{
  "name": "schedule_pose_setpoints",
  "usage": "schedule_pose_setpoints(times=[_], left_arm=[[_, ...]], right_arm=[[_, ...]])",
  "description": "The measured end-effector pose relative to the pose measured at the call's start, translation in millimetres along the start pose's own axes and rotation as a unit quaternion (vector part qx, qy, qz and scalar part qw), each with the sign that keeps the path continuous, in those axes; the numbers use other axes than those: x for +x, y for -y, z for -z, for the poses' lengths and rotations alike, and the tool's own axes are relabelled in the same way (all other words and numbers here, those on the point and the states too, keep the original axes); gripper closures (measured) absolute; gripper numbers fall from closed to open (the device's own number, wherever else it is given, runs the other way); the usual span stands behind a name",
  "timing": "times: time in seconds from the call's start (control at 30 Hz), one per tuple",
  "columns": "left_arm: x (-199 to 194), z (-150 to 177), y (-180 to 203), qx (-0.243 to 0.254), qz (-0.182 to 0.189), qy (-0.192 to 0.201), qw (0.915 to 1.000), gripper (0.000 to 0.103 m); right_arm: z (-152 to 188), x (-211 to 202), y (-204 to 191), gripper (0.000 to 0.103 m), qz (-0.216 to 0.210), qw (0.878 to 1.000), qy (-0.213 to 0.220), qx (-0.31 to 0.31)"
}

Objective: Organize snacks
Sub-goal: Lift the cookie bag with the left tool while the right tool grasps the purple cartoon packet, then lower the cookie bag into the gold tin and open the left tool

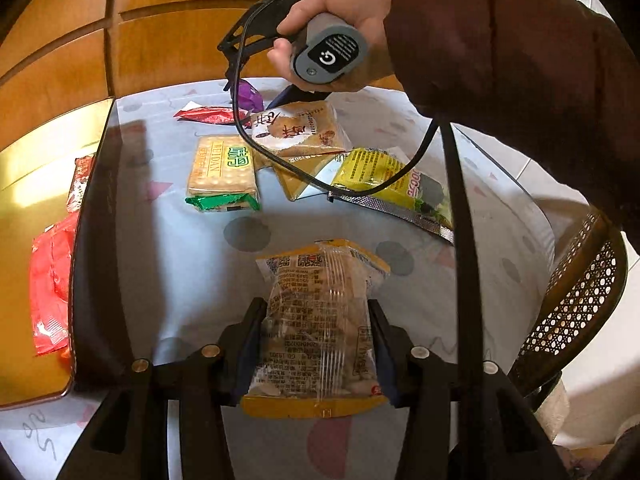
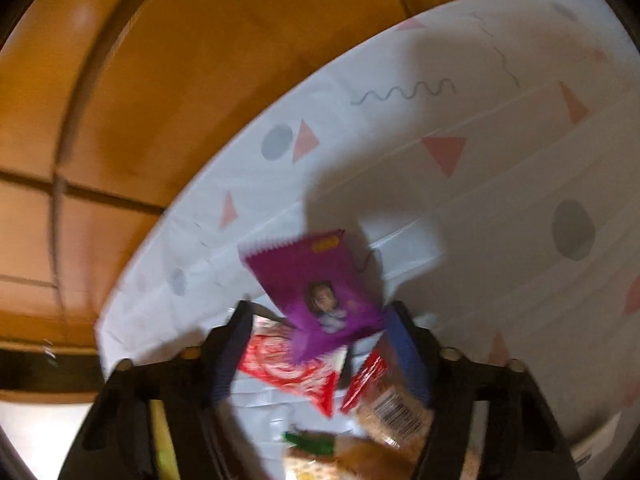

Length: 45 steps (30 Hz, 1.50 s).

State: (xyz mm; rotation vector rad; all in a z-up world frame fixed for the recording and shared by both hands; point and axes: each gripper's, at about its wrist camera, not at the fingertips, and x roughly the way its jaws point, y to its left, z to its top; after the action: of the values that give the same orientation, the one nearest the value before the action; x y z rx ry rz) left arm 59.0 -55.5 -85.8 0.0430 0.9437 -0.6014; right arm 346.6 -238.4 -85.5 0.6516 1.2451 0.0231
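Note:
My left gripper (image 1: 316, 312) is shut on a clear snack packet with yellow ends (image 1: 320, 320), held just above the white patterned tablecloth (image 1: 180, 260). In the same view a hand holds my right gripper (image 1: 252, 88) at the table's far edge, tips down over a purple packet (image 1: 250, 96). The blurred right wrist view shows that purple packet (image 2: 320, 292) lying tilted between the fingers of my right gripper (image 2: 320, 320). Its corner is against the right pad (image 2: 400, 340), while a gap shows at the left pad, so the gripper is open.
A gold tin (image 1: 40, 184) at the left edge holds red packets (image 1: 52, 280). A green cracker pack (image 1: 222, 172), a round-cake pack (image 1: 296, 128), a yellow packet (image 1: 392, 184) and a red packet (image 1: 204, 114) lie mid-table under a black cable (image 1: 280, 160). A wicker chair (image 1: 580, 280) stands right.

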Motion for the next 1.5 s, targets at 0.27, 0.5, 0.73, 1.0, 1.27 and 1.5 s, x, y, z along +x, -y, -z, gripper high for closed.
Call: schedule_pose_setpoints(times=[0.27, 0.5, 0.73, 1.0, 1.27, 1.5], left_arm=[[1.4, -1.4, -3.7, -0.008, 0.004, 0.003, 1.0000, 0.053], [0.7, -1.3, -3.6, -0.006, 0.005, 0.001, 1.0000, 0.053], [0.7, -1.4, -3.6, -0.009, 0.005, 0.001, 0.9999, 0.053], [0.0, -0.1, -5.6, -0.011, 0.008, 0.004, 0.9999, 0.053], [0.1, -0.6, -2.3, -0.009, 0.000, 0.003, 1.0000, 0.053], [0.4, -7.1, 4.2, -0.005, -0.017, -0.014, 0.9997, 0.056]], right_arm=[[-8.2, -17.0, -2.4, 0.032, 0.006, 0.999, 0.020, -0.025], [-13.2, -8.3, -20.8, 0.037, 0.028, 0.995, 0.031, -0.092], [-3.8, 2.2, -37.6, 0.065, 0.067, 0.981, 0.035, -0.180], [6.7, -79.4, -6.2, 0.064, 0.083, 0.970, 0.078, -0.213], [30.8, -149.4, 99.1, 0.064, 0.149, 0.969, 0.071, -0.185], [56.5, -116.0, 166.0, 0.064, 0.220, 0.963, 0.009, -0.155]])
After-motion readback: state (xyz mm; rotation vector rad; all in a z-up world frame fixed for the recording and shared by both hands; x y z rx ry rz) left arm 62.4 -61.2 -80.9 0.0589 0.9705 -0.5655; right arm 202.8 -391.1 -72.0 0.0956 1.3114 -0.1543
